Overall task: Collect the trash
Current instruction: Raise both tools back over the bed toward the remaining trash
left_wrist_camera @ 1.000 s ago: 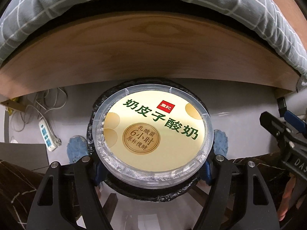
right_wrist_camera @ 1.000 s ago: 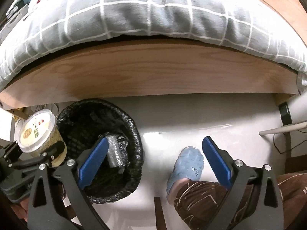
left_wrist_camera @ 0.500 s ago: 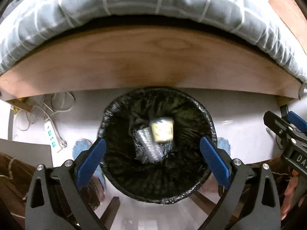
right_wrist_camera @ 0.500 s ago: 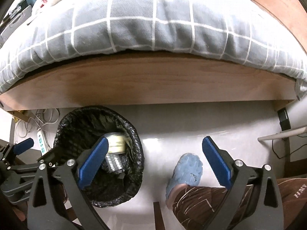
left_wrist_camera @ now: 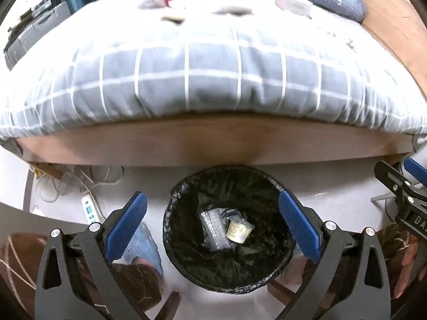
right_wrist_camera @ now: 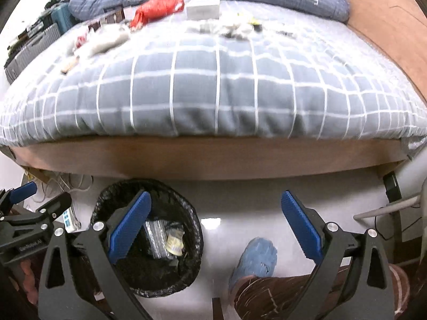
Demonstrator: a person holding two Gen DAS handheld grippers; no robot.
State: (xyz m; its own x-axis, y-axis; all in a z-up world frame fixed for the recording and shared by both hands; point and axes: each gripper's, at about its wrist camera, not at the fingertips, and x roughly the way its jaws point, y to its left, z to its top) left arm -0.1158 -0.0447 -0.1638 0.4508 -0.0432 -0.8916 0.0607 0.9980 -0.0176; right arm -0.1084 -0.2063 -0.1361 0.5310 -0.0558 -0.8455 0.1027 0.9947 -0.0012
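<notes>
Over at nine o'clock on the floor, a white power strip [left_wrist_camera: 89, 209] lies among loose cables by the bed's foot. Next along, the left gripper [left_wrist_camera: 212, 222] hangs above the black-lined trash bin [left_wrist_camera: 269, 186], its blue pads [left_wrist_camera: 125, 225] spread wide, nothing between them. Look down through that gap: the yogurt cup [left_wrist_camera: 238, 233] lies on its side at the bottom of the bin, touching a crumpled clear plastic wrapper [left_wrist_camera: 213, 225] just at its nine o'clock. The bin stands on the pale floor right against the wooden bed frame [left_wrist_camera: 213, 144], which runs across at twelve o'clock from it.

Moving right, the right gripper [right_wrist_camera: 216, 224] hangs over bare floor, jaws likewise wide apart and empty. From its camera the bin sits at eight o'clock, partly behind the left blue pad, cup and wrapper both visible inside. A foot in a blue shoe cover [right_wrist_camera: 256, 256] stands on the floor between the pads, at five o'clock from the bin.

Up at twelve o'clock, the grey checked duvet [right_wrist_camera: 213, 93] covers the bed, and there's litter scattered on it: a red wrapper [right_wrist_camera: 157, 6] at eleven o'clock, a small grey box [right_wrist_camera: 202, 9] just beside it, and pale scraps [right_wrist_camera: 101, 41] toward ten o'clock, too blurred to name.
</notes>
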